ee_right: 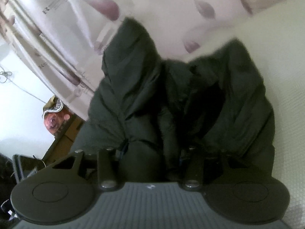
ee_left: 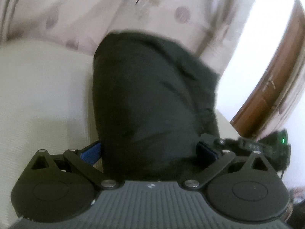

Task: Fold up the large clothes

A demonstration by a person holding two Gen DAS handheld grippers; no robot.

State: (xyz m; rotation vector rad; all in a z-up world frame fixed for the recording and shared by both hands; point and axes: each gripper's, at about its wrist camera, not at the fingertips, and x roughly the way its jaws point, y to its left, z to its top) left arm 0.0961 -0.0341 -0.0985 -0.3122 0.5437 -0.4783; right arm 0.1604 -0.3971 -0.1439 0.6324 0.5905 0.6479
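A large black padded jacket (ee_left: 150, 95) fills the middle of the left wrist view and hangs over a cream surface (ee_left: 43, 95). My left gripper (ee_left: 148, 150) is shut on a thick bunch of it; blue pads (ee_left: 91, 152) press its sides. In the right wrist view the jacket (ee_right: 190, 99) bunches in deep folds. My right gripper (ee_right: 152, 158) is shut on the jacket fabric, and its fingertips are buried in the cloth.
A pale sheet with purple spots (ee_left: 76, 15) lies behind the jacket, also seen in the right wrist view (ee_right: 95, 9). A brown wooden door frame (ee_left: 270, 80) stands at the right. Cluttered items (ee_right: 55, 114) sit at the left on the floor.
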